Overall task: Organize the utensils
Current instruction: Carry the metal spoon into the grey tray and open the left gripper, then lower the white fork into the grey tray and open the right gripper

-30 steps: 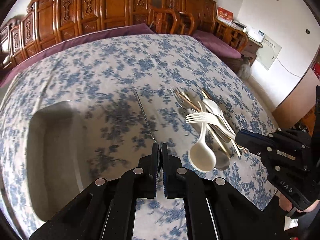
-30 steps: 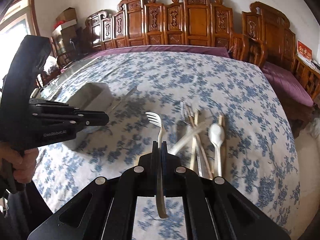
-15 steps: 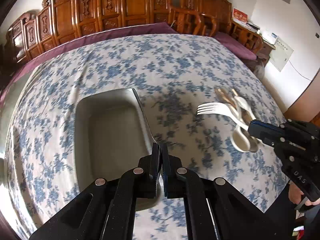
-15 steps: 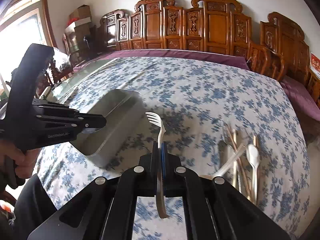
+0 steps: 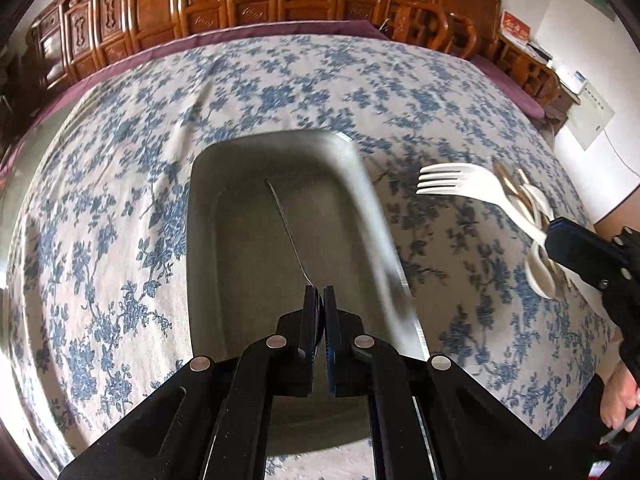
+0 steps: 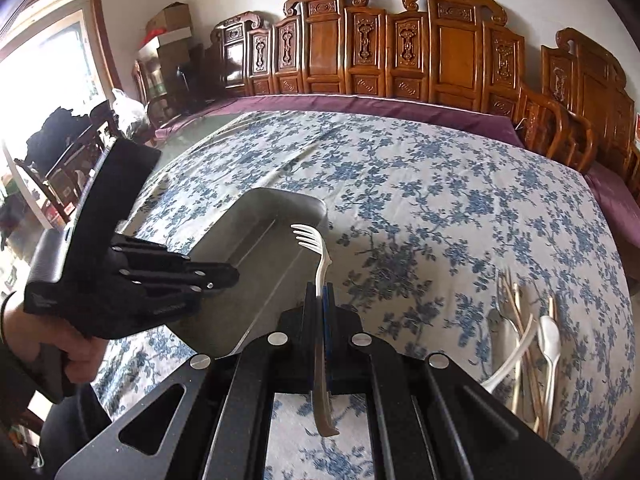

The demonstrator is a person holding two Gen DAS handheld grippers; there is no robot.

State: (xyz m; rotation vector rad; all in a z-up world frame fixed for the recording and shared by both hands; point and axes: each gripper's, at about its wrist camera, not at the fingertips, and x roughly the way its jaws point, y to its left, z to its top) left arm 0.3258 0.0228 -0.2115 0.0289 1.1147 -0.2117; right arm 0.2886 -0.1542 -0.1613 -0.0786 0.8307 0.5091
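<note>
- Both hands had swung across the bench from the utensil pile (image 6: pixel 528 344) toward the metal tray (image 5: pixel 280 216), so the drop looked close.
- The left gripper (image 5: pixel 319 300) pinched a thin metal utensil (image 5: pixel 288 232) over the tray.
- The right gripper (image 6: pixel 319 296) clamped the white fork (image 6: pixel 318 252) near the tray's rim.
- Only the right view showed the whole pile.

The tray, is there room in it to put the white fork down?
Yes. The metal tray looks bare inside; only a thin metal utensil, gripped by the left gripper, hangs over it. The cloth between the tray and the utensil pile is bare too. It is crowded at that pile. The right gripper holds the white fork.
</note>
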